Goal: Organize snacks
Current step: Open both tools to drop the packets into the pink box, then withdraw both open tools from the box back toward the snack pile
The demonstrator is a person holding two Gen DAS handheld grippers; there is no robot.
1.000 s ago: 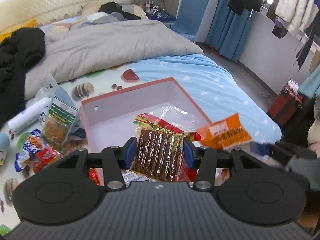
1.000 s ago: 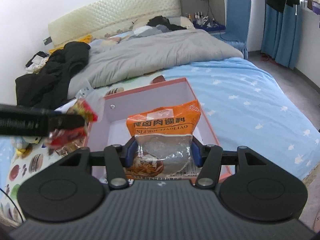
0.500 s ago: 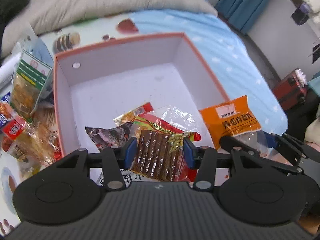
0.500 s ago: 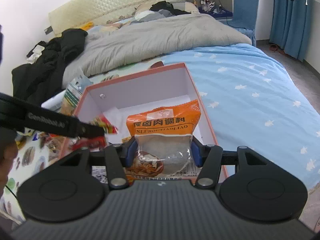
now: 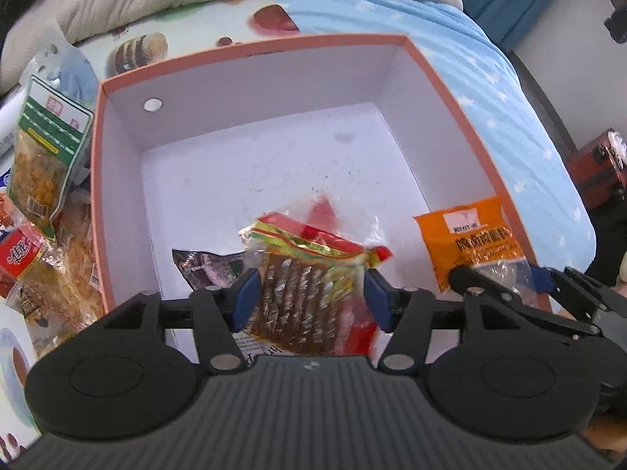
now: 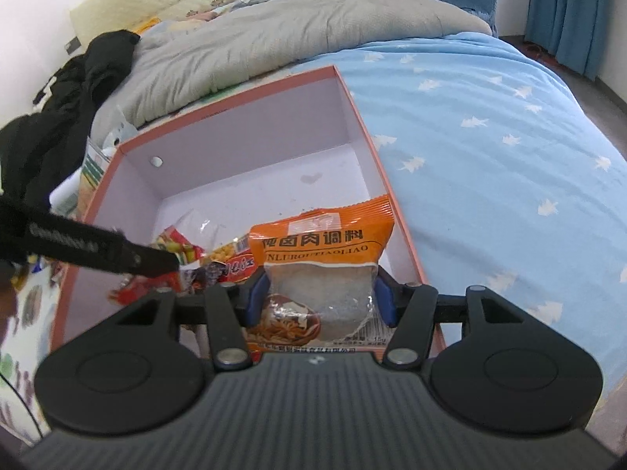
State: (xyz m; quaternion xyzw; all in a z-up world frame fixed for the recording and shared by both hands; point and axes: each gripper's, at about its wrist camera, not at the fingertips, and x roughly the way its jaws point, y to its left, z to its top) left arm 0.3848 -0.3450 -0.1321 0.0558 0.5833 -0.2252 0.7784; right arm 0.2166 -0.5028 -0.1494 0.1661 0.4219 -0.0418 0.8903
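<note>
— Position of the left claw (image 5: 311, 298) at that moment?

— I had it over the near end of the pink-rimmed box (image 5: 250, 49), which sat on the bed (image 6: 490, 125). Its blue pads (image 5: 245, 297) were set wider than the packet of brown strips (image 5: 303, 293) between them. The packet was blurred, and I could not tell whether either pad touched it. I recorded the claw as parted and gripping nothing.

— And the right claw (image 6: 319, 299)?

— It was clamped on the orange seasoning packet (image 6: 323, 235). Both pads pressed the clear lower half of the bag, with the orange header standing upright above them. The packet hung over the box's near right corner, inside the right wall.

— Contents of the box?

— I saw a dark foil packet (image 5: 200, 268) lying flat on the white floor near the front wall. The right wrist view also showed a small red-and-yellow wrapper (image 6: 235, 260) beside it. The far half of the floor showed only crumbs.

— Outside the box?

— Loose snacks lay against its left wall. They included a green-topped bag (image 5: 41, 156) and a red packet (image 5: 19, 260). A grey duvet (image 6: 298, 27) lay beyond the box.
</note>
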